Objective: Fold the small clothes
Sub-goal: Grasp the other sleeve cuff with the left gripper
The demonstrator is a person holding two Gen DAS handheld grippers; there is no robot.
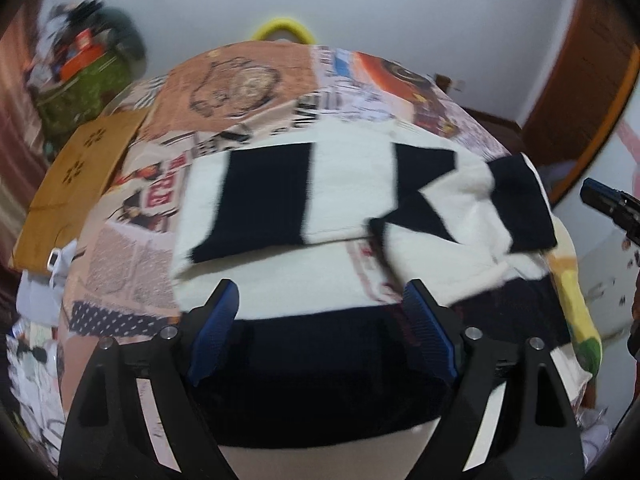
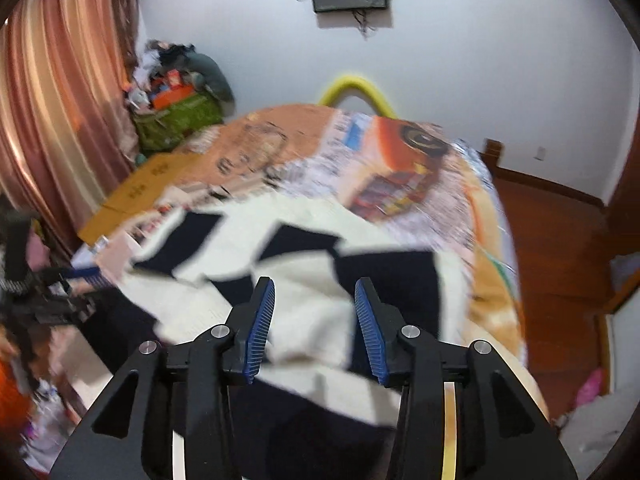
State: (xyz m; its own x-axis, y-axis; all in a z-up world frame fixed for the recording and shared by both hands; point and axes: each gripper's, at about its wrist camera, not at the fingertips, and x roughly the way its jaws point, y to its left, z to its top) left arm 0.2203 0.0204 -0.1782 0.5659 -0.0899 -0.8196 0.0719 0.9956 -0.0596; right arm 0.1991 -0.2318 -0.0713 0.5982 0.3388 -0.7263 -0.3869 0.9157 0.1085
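Left gripper (image 1: 320,300): jaws wide apart, nothing between the pads, hovering above the near hem of the garment. In its view the black-and-white garment (image 1: 320,200) lies on the patterned bedspread (image 1: 240,84), filling the frame from about 9 to 3 o'clock. One sleeve is turned in across the body at 10 o'clock; the other, at 2 o'clock, sits crooked with its black cuff (image 1: 520,208) raised.

A brown cardboard sheet (image 1: 76,168) lies at 9 o'clock, well apart from the cloth.

Right gripper (image 2: 315,304): jaws also apart, gripping nothing. White fabric bunches directly ahead at 12 o'clock. Both views are motion-blurred, so layer edges are hard to read.

Risks, as judged:
- Pinching at the bunched spot may catch two layers, dragging the tucked sleeve out.
- The crooked sleeve at 2 o'clock, folded over as is, would trap a wrinkle.
- The garment's right edge lies near the bed edge (image 2: 516,280) at 3 o'clock; a sideways tug could slide it off.
- Uneven lifting by the two grippers would skew the fold line.
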